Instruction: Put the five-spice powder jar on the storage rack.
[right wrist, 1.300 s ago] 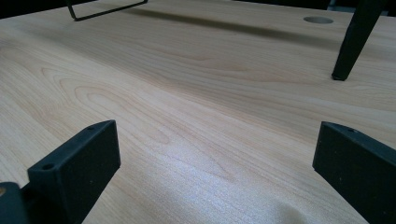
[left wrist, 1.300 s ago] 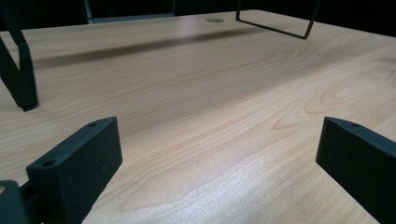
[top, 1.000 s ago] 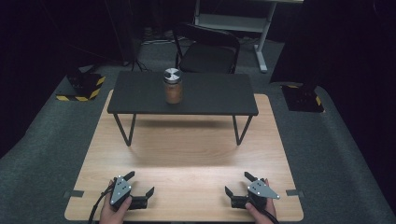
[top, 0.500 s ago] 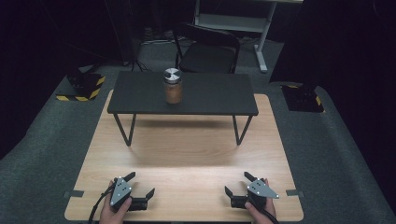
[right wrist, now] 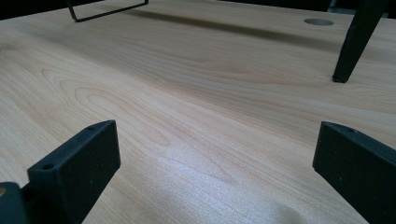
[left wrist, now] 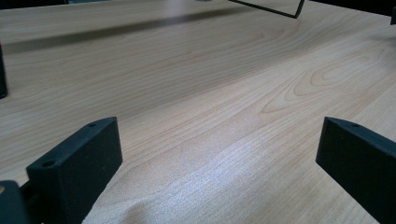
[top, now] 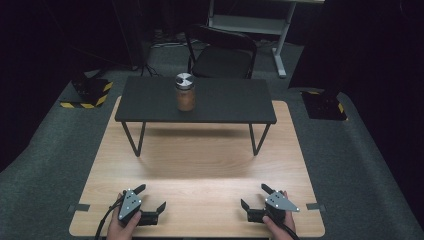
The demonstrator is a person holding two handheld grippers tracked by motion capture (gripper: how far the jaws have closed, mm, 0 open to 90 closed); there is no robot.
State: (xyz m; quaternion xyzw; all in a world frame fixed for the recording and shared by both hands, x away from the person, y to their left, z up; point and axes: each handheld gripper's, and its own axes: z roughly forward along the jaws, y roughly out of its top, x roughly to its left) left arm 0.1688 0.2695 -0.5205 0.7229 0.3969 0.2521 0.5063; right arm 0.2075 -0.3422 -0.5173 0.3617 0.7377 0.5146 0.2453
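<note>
One jar [top: 185, 93] appears from above; each claw view sees bare tabletop [left wrist: 210, 93].

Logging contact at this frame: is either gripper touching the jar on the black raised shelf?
Apart. The high view shows the jar on the shelf at the far side, with bare wooden table between it and the left gripper and right gripper.

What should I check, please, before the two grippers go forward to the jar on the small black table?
1. Left gripper open, nothing between its jaws: ok.
2. Right gripper open, nothing between its jaws: ok.
3. Jar upright on the small black table: ok.
4. Silver lid on the jar: ok; how tight, cannot tell.
5. Wooden tabletop free between grippers and the black table's legs: ok.
</note>
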